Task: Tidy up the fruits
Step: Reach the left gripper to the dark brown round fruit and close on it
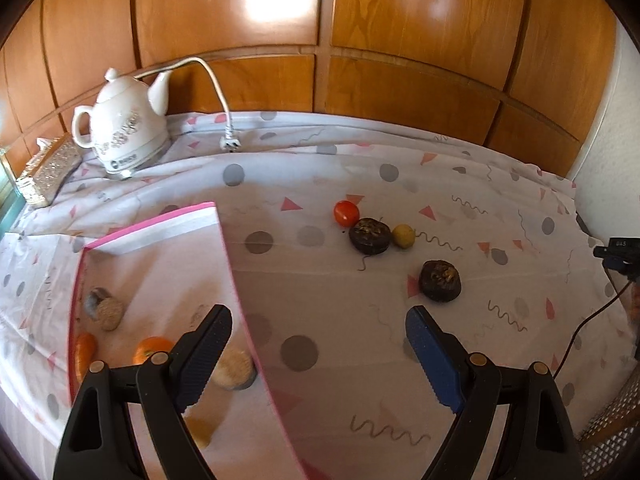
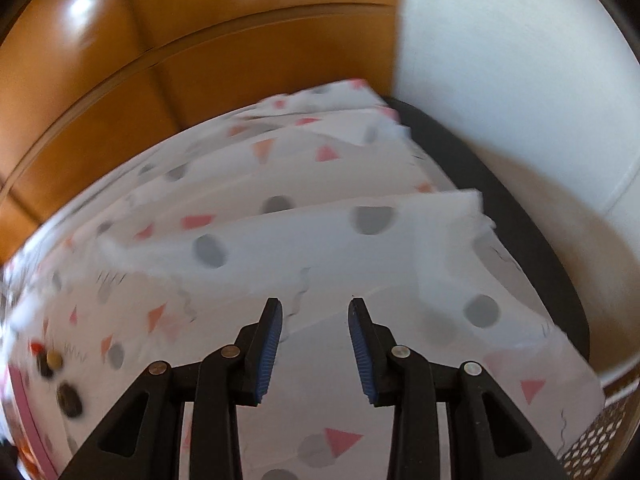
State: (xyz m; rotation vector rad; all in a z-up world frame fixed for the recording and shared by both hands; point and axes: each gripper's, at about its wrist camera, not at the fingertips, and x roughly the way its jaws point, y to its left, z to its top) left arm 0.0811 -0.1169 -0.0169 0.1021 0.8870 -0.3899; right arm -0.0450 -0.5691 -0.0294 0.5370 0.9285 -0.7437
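In the left wrist view, a clear pink-rimmed box sits at the left and holds several fruits, among them an orange one and a beige round one. On the cloth beyond lie a red tomato, a small yellow fruit and two dark round fruits. My left gripper is open and empty, with its left finger over the box and the right one over the cloth. My right gripper is open and empty above bare cloth. The loose fruits show blurred at the far left of the right wrist view.
A white kettle with cord and plug stands at the back left, next to a glittery box. A wooden panel wall runs behind the table. The table's right edge meets a white wall. A black cable hangs at right.
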